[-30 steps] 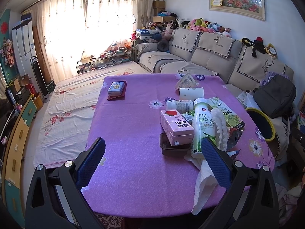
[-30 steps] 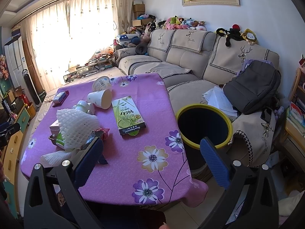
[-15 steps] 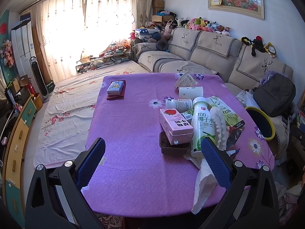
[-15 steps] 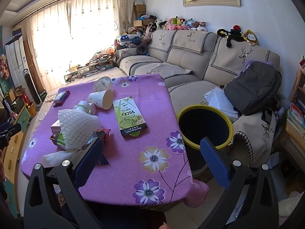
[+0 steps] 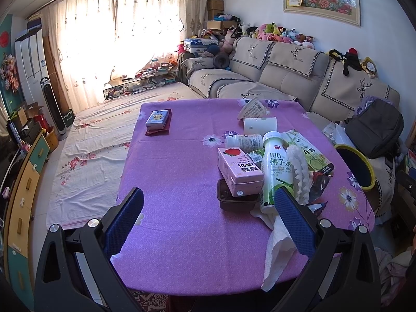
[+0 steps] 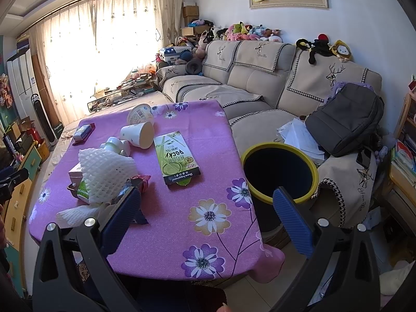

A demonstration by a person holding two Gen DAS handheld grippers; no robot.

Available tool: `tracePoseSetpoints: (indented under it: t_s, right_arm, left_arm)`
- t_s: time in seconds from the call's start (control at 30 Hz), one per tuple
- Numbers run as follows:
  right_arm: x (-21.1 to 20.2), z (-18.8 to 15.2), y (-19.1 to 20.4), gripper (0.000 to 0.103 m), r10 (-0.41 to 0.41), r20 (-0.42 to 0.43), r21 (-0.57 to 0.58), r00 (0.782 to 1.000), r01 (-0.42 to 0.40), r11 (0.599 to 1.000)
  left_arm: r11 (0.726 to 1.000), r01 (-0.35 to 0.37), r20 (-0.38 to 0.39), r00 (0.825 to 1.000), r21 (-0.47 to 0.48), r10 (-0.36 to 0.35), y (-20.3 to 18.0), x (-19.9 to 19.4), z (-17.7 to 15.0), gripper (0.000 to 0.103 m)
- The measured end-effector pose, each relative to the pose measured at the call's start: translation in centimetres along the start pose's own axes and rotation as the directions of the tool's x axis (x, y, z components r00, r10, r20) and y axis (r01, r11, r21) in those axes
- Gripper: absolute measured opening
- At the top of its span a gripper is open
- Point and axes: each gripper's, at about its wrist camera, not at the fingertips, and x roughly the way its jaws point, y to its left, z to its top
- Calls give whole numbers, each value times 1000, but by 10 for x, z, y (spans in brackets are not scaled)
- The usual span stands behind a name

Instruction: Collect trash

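Trash lies in a heap on the purple tablecloth [image 5: 176,182]: a pink milk carton [image 5: 239,170] on a brown tray [image 5: 235,202], a coconut water bottle [image 5: 273,169], white foam netting [image 6: 106,173], a green Pocky box [image 6: 175,157], a paper cup [image 6: 137,135], a noodle cup [image 6: 137,114] and a white tissue [image 5: 278,244]. A dark bin with a yellow rim [image 6: 279,171] stands beside the table by the sofa. My left gripper [image 5: 209,221] is open over the near table edge, empty. My right gripper [image 6: 208,219] is open near the table corner, empty.
A blue card box [image 5: 157,118] rests on a red booklet at the table's far left. A beige sofa [image 6: 247,88] with a grey backpack [image 6: 343,117] and papers runs behind the bin. Drawers [image 5: 23,189] line the left wall.
Both views have shifted only slightly; the right gripper has edged a little forward. Nothing on the table has moved, and both grippers stay open.
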Motion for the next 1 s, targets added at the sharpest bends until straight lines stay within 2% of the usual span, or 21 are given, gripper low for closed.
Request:
tracePoseSetpoints:
  t_s: [0.77,0.9,1.0]
  right_arm:
    - [4,0,1,97,12,-10,2,1000,-12,1000]
    - [18,4,4,97,53,-27,-26,998,-53,998]
    - [43,11,12,97,126,-64,-69,990,-130,989]
  left_arm:
    - [1000,-3,-13,1000,13,3,0,4,-2,99]
    - [1000,-4,-34,999,8,4,4,12,-3,99]
    - [1000,4,-39,999,10,-3,6,17,-2,99]
